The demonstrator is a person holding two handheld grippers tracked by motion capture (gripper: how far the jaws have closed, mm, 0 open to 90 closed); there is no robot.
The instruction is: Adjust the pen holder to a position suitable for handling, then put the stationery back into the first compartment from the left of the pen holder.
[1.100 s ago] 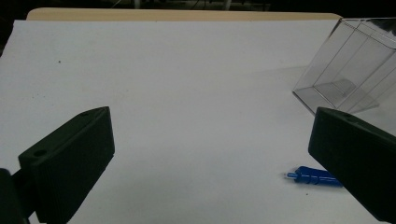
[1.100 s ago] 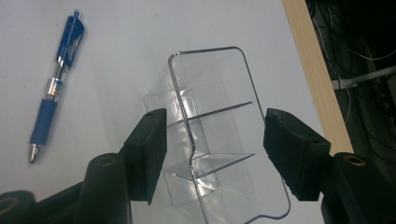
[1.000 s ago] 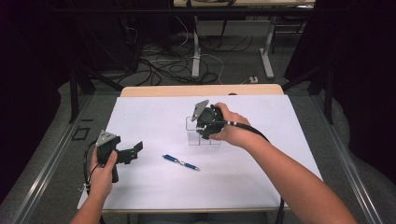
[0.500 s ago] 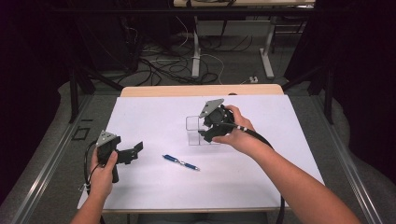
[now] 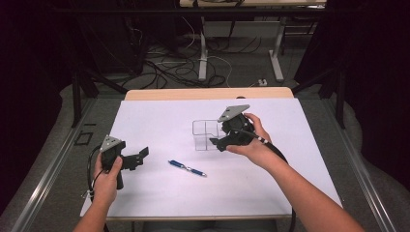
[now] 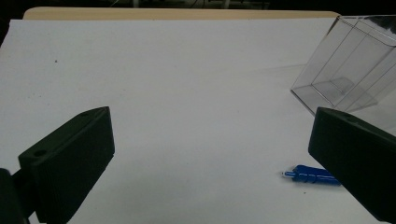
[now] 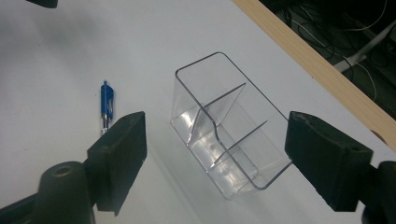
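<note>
Organizer point(image 7: 224, 135) beneath right gripper point(image 5: 221, 137), jaws apart

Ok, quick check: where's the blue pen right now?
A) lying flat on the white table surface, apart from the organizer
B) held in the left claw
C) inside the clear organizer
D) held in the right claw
A: the blue pen lies flat on the white table, apart from the clear organizer, with both the left claw and the right claw open and away from it.
</note>
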